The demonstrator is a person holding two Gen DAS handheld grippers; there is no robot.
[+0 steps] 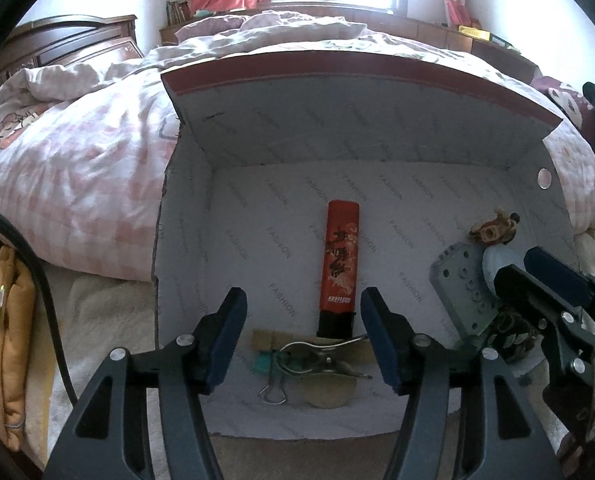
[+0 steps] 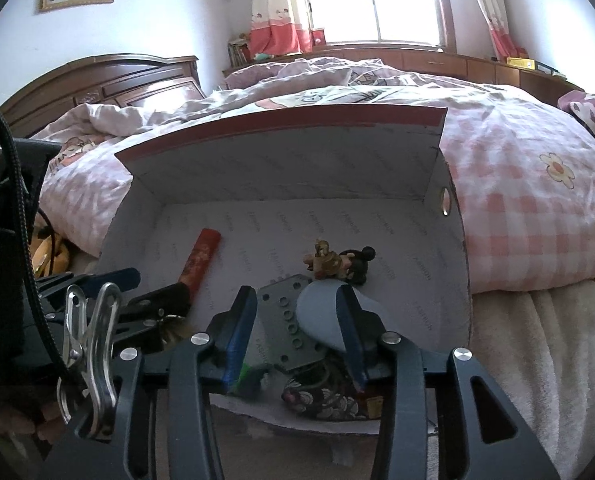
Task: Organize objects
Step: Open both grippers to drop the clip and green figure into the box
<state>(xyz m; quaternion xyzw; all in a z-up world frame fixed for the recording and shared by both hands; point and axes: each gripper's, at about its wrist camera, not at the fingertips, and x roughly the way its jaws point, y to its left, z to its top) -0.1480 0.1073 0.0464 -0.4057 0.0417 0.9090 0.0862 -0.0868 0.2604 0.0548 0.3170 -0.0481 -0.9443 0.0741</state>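
We read "FASHION" repeated across the box (image 1: 377,152) lining on the bed (image 1: 77,168), both grippers' fingers (image 1: 227,336) open, empty.

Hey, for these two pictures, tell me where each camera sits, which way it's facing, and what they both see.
Left wrist: on the left hand-held gripper, looking down into the box at the red lighter and metal clip; the right hand-held gripper shows at right.
Right wrist: on the right hand-held gripper, facing the grey plate and figurine; the left one shows at left.
Shared: box, lighter, plate, figurine, bed, window.
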